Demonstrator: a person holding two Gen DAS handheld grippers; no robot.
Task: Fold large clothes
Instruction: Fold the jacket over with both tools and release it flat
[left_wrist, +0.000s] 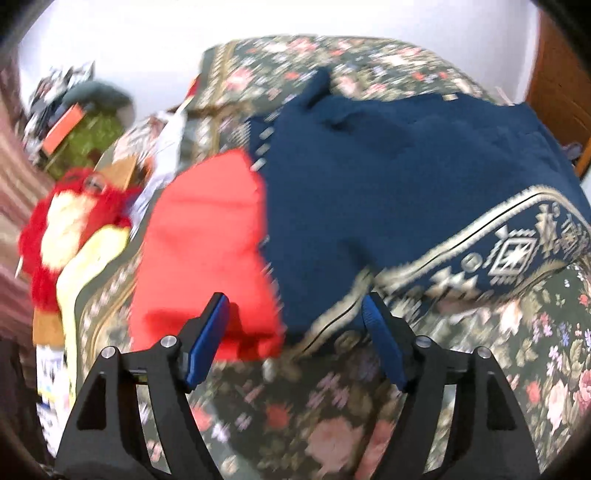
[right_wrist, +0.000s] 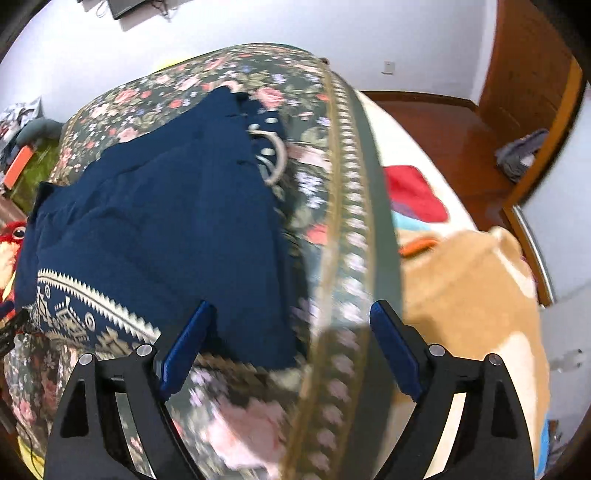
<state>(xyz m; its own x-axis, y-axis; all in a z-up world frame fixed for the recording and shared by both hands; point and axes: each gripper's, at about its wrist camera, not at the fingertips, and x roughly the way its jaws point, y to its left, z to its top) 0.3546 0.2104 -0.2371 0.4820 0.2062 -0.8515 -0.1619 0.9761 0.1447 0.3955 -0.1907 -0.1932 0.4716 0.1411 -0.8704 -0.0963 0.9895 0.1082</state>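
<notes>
In the left wrist view, the left gripper (left_wrist: 295, 325) has its fingers wide apart and holds nothing; the picture is blurred. The navy garment (left_wrist: 388, 177) lies spread on the floral bedcover (left_wrist: 314, 417), and its patterned border (left_wrist: 509, 251) runs just beyond the right fingertip, with the corner of the hem reaching into the gap between the fingers. Beyond the left fingertip a red cloth (left_wrist: 203, 251) lies beside the navy fabric and seems partly to touch it. The risk here, I think, is that a closing grip takes the red cloth together with the hem, so the two pieces would be dragged as one. In the right wrist view, the right gripper (right_wrist: 291, 332) also stands with its fingers apart and empty. The navy garment (right_wrist: 159, 221) fills the area in front of the left fingertip, its lower edge ending between the fingers, while the gold trim of the bedcover (right_wrist: 343, 229) passes ahead of the right fingertip. A grip placed too low could pinch the bedcover under the thin fabric. The metal rings (right_wrist: 277, 158) at the far edge could catch during folding.
</notes>
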